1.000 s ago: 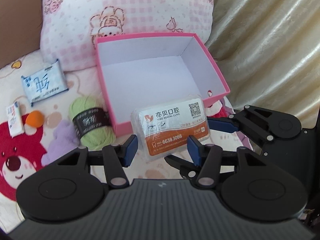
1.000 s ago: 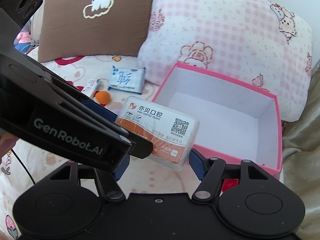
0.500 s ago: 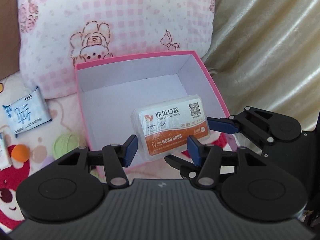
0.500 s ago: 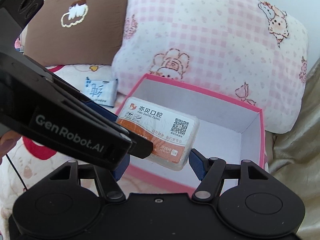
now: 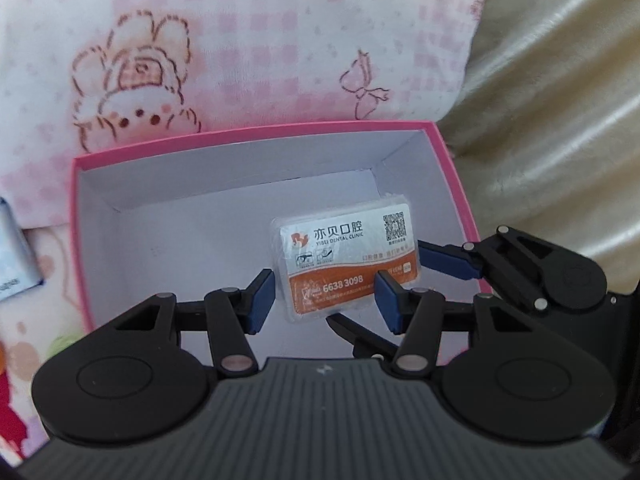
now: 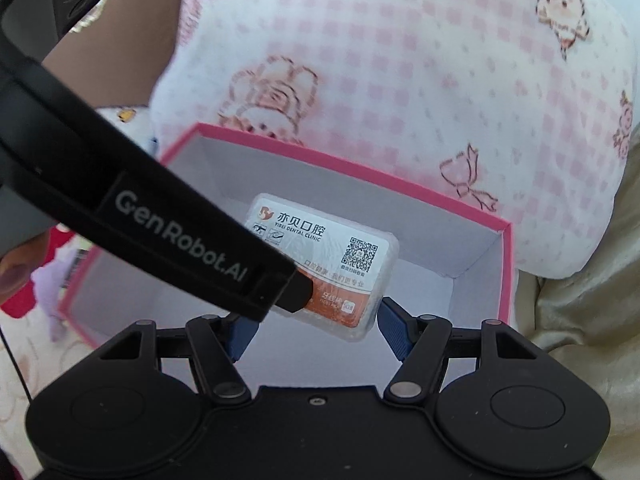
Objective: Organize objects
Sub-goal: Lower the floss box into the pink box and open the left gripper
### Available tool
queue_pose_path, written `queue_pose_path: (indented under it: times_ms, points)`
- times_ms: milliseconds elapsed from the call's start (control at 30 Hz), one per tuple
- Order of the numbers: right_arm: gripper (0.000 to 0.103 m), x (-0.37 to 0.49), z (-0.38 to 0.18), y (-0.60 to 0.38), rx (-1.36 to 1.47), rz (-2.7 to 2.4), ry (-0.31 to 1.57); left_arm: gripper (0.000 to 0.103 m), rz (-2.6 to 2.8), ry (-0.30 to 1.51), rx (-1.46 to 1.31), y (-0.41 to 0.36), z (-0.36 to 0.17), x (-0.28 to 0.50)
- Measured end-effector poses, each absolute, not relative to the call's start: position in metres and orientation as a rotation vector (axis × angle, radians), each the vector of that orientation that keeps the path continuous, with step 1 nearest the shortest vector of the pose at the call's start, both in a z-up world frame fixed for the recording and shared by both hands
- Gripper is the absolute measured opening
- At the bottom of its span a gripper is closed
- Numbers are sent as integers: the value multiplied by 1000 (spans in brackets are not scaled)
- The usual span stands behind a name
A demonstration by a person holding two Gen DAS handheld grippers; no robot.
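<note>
Held just ahead of the left hand-held gripper [image 5: 324, 300] and the right hand-held gripper [image 6: 312, 328], both seemingly closed on its edges: plastic-wrapped white-and-orange rectangular packet [image 5: 344, 252], over the open pink cardboard box [image 5: 256, 136] below. Likely light, slightly squashy, slick-filmed; best pinched gently across opposite edges.

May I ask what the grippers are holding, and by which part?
Both the left gripper and the right gripper clamp the dental-clinic packet by its orange lower end, above the pink box.
</note>
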State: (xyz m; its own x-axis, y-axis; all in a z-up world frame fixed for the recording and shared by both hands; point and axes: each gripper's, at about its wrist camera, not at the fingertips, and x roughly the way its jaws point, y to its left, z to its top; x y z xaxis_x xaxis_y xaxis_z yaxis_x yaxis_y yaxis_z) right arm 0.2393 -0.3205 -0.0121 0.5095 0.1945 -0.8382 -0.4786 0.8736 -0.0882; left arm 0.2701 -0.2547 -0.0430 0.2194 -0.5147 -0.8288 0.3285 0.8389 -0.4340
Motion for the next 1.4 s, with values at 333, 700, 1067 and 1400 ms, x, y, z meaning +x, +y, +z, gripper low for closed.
queue_pose_path:
  times_ms: [333, 700, 1067, 1400]
  points:
    - [69, 279, -44, -316, -353, 350, 1041, 52, -560, 1254, -256, -264, -82, 308]
    - [68, 293, -73, -313, -371, 362, 1131, 52, -530, 1311, -292, -269, -118, 318]
    - [61, 292, -82, -314, -391, 324, 1179, 49, -511, 1304, -321, -277, -130, 318]
    - [53, 290, -80, -319, -476, 194, 1214, 46, -512, 1326, -396, -295, -137, 319]
